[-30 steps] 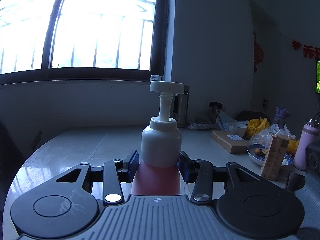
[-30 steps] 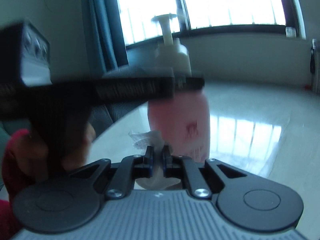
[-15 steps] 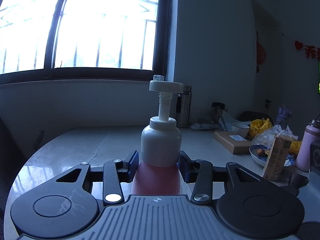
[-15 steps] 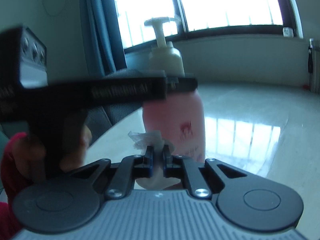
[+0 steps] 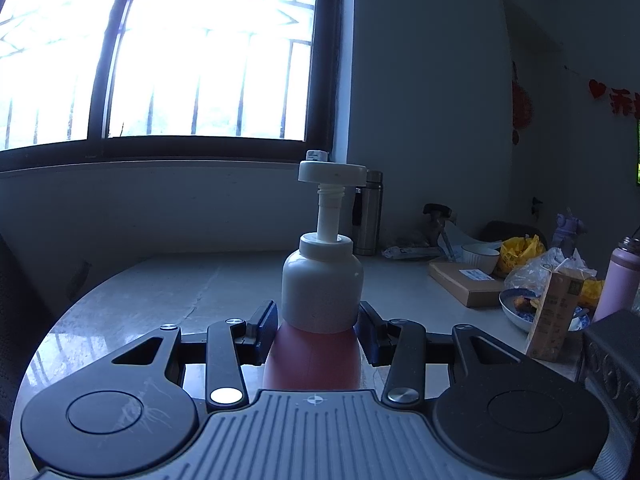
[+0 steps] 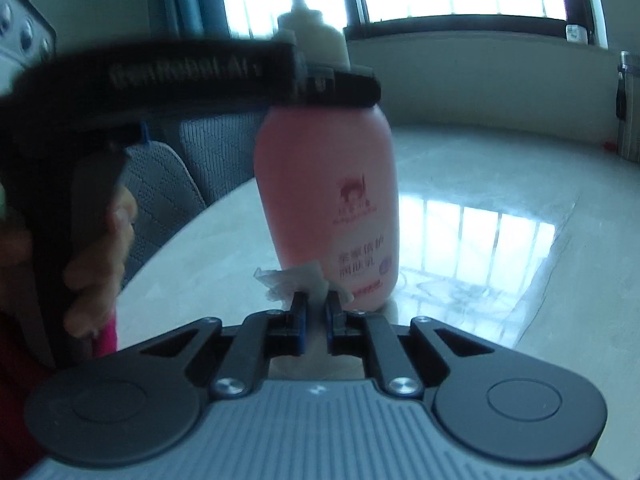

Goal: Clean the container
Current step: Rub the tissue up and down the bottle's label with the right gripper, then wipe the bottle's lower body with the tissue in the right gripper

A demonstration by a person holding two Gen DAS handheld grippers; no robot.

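Right gripper [image 6: 317, 312] with tissue [image 6: 292, 280] lowered along bottle [image 6: 326, 200]; glossy table [image 6: 500, 220].

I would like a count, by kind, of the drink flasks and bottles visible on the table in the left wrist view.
Pump bottle: 1
Steel flask: 1
Pink flask: 1
Total: 3
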